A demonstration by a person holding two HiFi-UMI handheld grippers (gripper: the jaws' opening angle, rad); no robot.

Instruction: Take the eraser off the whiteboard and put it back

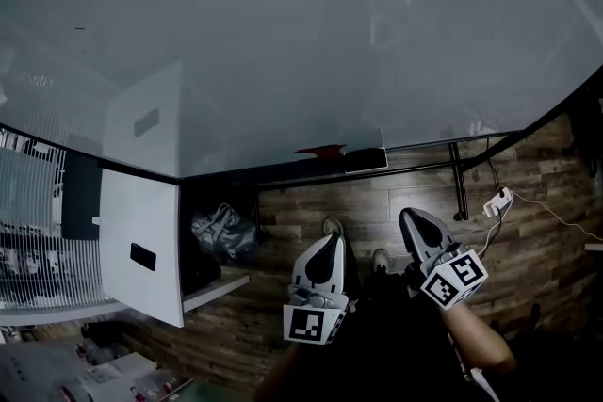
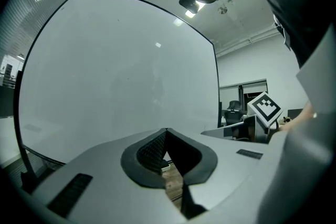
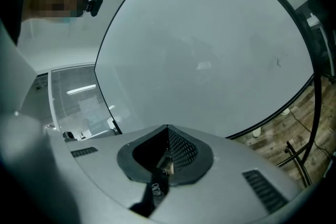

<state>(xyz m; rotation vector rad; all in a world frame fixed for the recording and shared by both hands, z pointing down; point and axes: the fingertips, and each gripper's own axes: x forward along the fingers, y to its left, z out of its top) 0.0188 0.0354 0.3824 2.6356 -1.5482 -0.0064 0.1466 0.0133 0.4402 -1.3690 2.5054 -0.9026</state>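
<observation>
While their tips meet with nothing between them, left claw (image 1: 330, 242) and right claw (image 1: 409, 217) hang side by side, apart | eraser (image 1: 366, 159) lies on the whiteboard (image 1: 283, 33) ledge, beyond both claws | red item (image 1: 320, 149) just beside it

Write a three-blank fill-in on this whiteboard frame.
1. The left tool and the right tool both have their jaws ___, with nothing between them.
2. Beside the eraser, at the bottom edge of the whiteboard, lies a ___ object.
3. The floor under the board is ___ planking.
Missing words: shut; red; wooden.
</observation>
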